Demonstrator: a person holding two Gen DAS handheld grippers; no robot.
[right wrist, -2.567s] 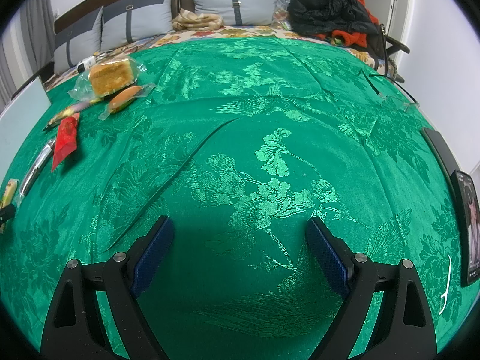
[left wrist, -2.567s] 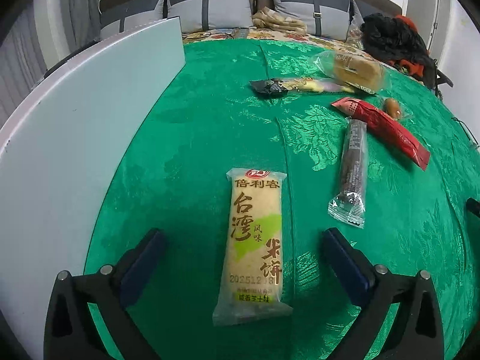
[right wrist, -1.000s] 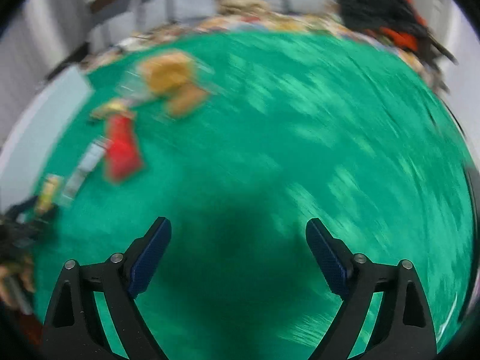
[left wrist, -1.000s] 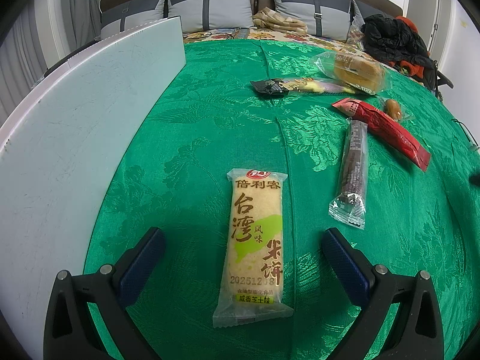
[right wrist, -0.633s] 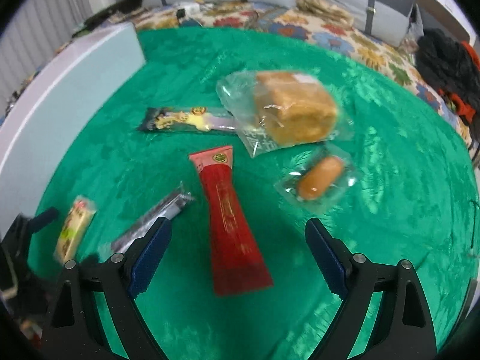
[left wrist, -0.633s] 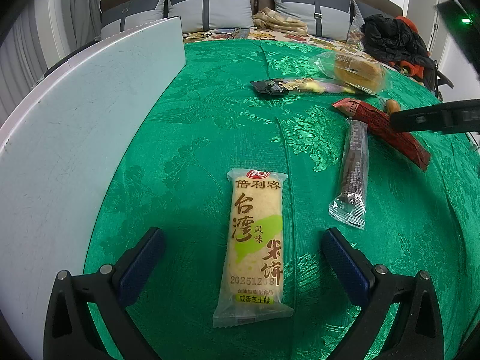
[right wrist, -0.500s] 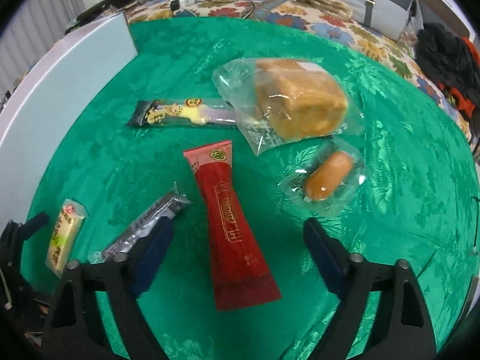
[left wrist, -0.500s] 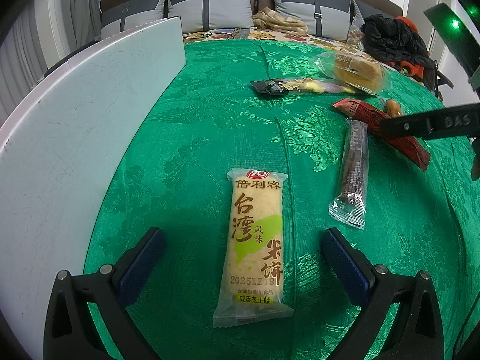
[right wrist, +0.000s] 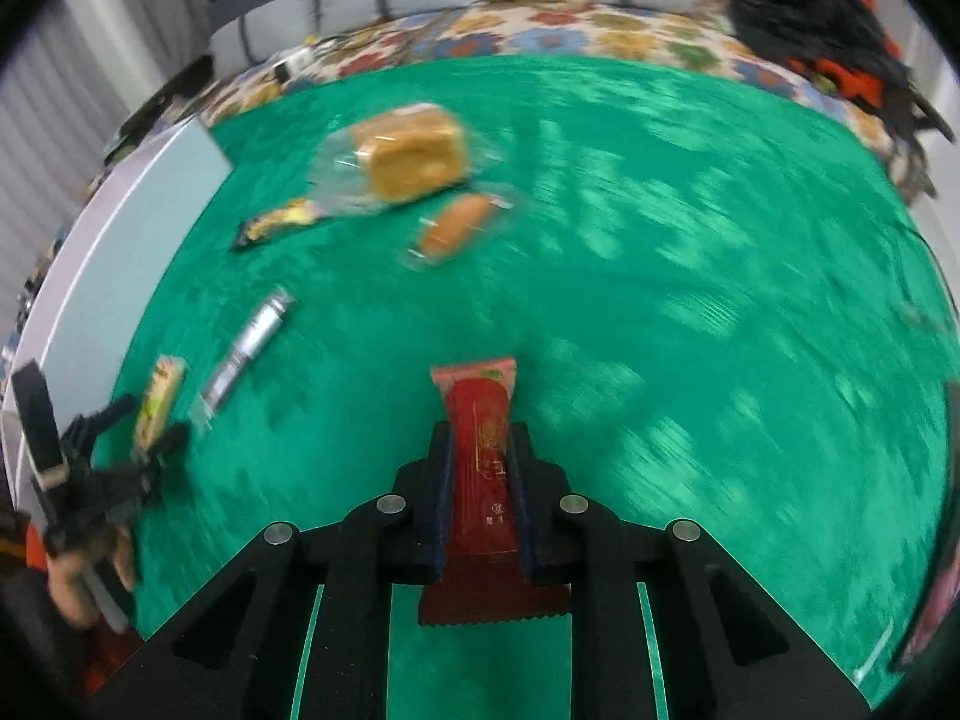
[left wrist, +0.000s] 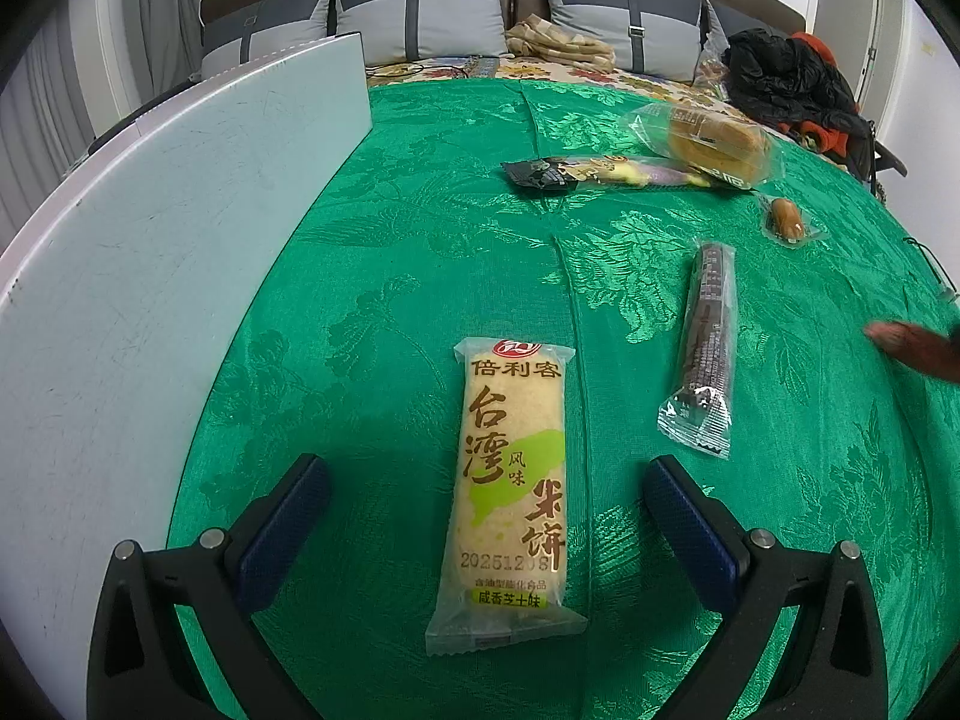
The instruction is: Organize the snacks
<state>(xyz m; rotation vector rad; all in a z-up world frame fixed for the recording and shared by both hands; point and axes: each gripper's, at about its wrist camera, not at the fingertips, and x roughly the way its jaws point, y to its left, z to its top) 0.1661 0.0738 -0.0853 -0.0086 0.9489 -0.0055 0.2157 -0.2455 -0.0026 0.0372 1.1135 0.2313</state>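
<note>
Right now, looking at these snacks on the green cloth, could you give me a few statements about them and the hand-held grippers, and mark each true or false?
1. The right hand-held gripper is clamped on the red packet. True.
2. The left hand-held gripper grips the yellow rice cracker packet. False: its jaws stand wide open on either side of it.
3. The bagged cake lies on the green cloth. True.
4. The dark stick snack lies on the white board. False: it lies on the cloth.

Surface: green brocade cloth [left wrist: 420, 252]
Left gripper [left wrist: 483, 498]: jaws wide apart, astride yellow rice-cracker packet [left wrist: 510, 498]
Right of packet: dark stick snack [left wrist: 705, 342]
Far: wrapped cake [left wrist: 714, 138], small sausage [left wrist: 786, 219]
Left: white board [left wrist: 150, 252]
</note>
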